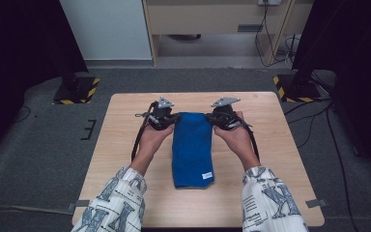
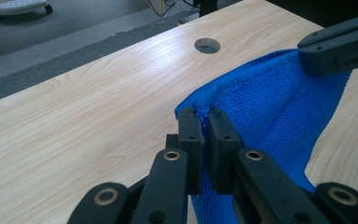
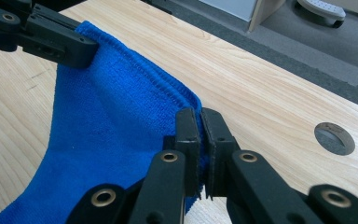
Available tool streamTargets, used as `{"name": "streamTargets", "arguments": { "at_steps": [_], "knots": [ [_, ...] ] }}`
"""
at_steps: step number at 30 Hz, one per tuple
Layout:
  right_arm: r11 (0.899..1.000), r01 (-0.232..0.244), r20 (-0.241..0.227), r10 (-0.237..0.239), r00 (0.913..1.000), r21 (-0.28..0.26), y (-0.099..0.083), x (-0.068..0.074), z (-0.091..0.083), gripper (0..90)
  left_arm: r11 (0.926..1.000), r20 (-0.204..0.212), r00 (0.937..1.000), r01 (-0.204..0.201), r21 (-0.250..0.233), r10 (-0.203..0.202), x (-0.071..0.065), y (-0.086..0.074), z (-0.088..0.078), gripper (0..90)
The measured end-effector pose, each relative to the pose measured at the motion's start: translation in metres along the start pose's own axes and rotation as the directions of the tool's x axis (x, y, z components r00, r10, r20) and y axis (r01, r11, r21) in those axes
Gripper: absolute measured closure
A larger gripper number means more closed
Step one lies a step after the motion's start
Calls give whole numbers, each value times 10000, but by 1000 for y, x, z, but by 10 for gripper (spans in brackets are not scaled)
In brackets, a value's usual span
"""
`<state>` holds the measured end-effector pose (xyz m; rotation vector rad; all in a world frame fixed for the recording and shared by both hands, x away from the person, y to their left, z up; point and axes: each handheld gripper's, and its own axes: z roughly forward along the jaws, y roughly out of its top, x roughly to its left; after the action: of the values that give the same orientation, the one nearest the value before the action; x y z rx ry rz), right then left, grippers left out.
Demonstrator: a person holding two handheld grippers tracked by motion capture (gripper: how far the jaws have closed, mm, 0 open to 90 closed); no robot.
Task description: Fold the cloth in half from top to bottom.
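A: Where does the blue towel (image 1: 192,147) lie?

B: Lengthwise down the middle of the wooden table (image 1: 125,145), white tag (image 1: 206,175) at its near corner. Its far edge is lifted off the table.

A: And the grippers?

B: The left gripper (image 1: 171,119) is clenched on the towel's far left corner, cloth pinched between its jaws. The right gripper (image 1: 212,119) is clamped on the towel's far right corner likewise.

A: How best to go on?

B: I'd judge a fold toward the tag end. Keep both corners level and the edge between them taut, moving together so the towel doesn't skew.
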<state>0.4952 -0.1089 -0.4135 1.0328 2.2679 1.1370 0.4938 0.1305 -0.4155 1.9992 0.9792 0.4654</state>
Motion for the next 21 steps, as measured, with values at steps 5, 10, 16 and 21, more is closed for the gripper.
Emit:
{"name": "streamTargets", "arguments": {
  "at_steps": [5, 10, 16, 21],
  "knots": [
    [9999, 88, -81, -87, 9999, 80, -3, 3, 0, 867, 10000, 19, 10000, -24, 81, 24, -1, -2, -2, 851],
    [9999, 76, -154, -75, 9999, 94, -5, 7, 0, 867, 9999, 33, 10000, 0, 112, -1, 0, -5, -3, 851],
    [9998, 148, -161, -146, 9998, 114, -4, 10, -1, 867, 10000, 21, 10000, 55, 38, -55, 0, -6, -7, 852],
    [9999, 148, -152, -147, 9998, 66, -4, 12, -2, 867, 10000, 0, 10000, 17, 40, -17, 0, -7, -8, 852]
  ]
}}
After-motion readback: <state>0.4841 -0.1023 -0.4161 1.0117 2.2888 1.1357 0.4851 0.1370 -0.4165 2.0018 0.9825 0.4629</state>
